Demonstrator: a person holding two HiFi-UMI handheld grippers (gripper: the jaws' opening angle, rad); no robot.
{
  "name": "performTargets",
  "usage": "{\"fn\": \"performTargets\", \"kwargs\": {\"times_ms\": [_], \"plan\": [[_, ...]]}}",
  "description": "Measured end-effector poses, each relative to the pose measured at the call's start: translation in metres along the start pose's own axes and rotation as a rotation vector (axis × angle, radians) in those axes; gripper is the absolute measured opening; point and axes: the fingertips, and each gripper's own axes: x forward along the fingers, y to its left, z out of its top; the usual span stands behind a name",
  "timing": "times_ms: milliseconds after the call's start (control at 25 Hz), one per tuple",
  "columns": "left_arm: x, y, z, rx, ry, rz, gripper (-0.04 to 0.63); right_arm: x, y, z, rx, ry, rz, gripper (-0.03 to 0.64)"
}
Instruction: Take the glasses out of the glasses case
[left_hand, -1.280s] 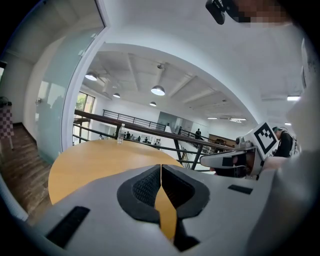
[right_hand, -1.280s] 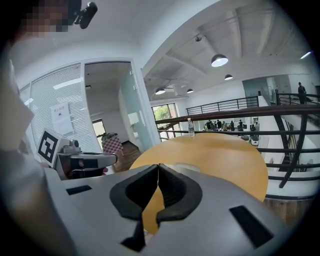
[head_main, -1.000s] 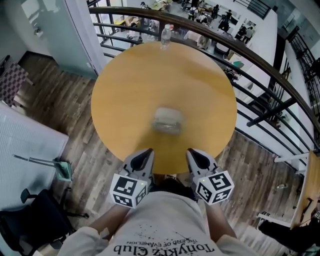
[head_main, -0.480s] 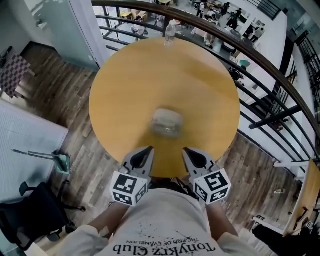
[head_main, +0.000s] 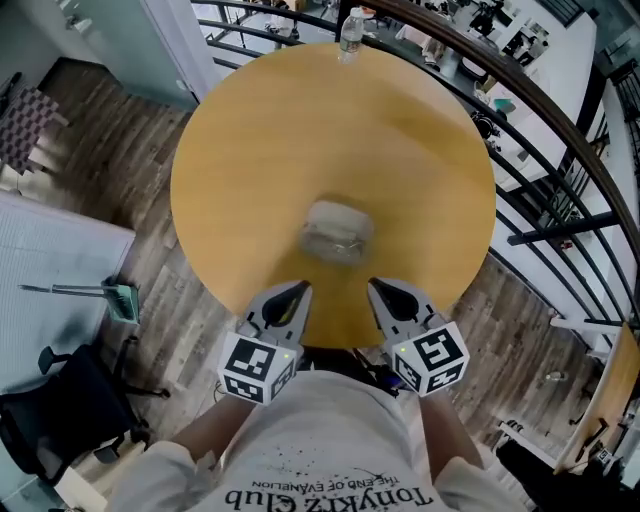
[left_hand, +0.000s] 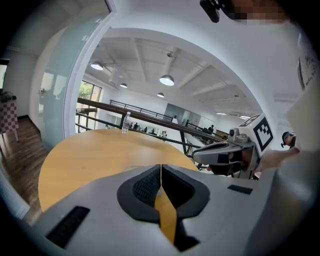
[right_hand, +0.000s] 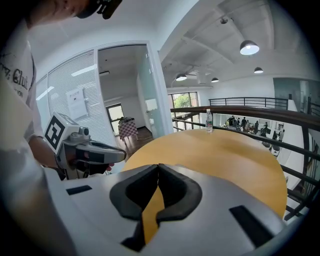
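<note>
A translucent grey glasses case (head_main: 336, 231) lies closed near the middle of the round wooden table (head_main: 240, 150). My left gripper (head_main: 292, 296) hovers over the table's near edge, just short of the case and to its left; its jaws are shut with nothing between them. My right gripper (head_main: 380, 293) is level with it on the right, also shut and empty. Neither gripper touches the case. The case does not show in the left gripper view or the right gripper view; each shows only the other gripper (left_hand: 230, 155) (right_hand: 82, 150) and the tabletop.
A clear water bottle (head_main: 350, 32) stands at the table's far edge. A dark curved railing (head_main: 560, 150) runs behind and right of the table. A grey mat (head_main: 50, 280) and a dustpan (head_main: 118, 302) are on the wood floor at left.
The head view has shifted forward, so the table and case sit lower and nearer. Both grippers have edged a little toward the case. Both stay shut.
</note>
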Motion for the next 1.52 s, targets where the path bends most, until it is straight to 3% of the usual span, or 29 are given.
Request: {"fn": "performTargets", "kwargs": {"times_ms": [680, 960, 1520], "plan": [[0.061, 0.031, -0.018, 0.027, 0.059, 0.013, 0.029, 0.072, -0.056, -0.043, -0.109, 0.167, 0.027, 0.026], [0.083, 0.042, -0.026, 0.001, 0.059, 0.013, 0.029, 0.101, -0.066, -0.065, -0.211, 0.247, 0.059, 0.026], [0.105, 0.066, -0.043, -0.042, 0.096, 0.04, 0.028, 0.143, -0.093, -0.105, -0.255, 0.378, 0.121, 0.061]]}}
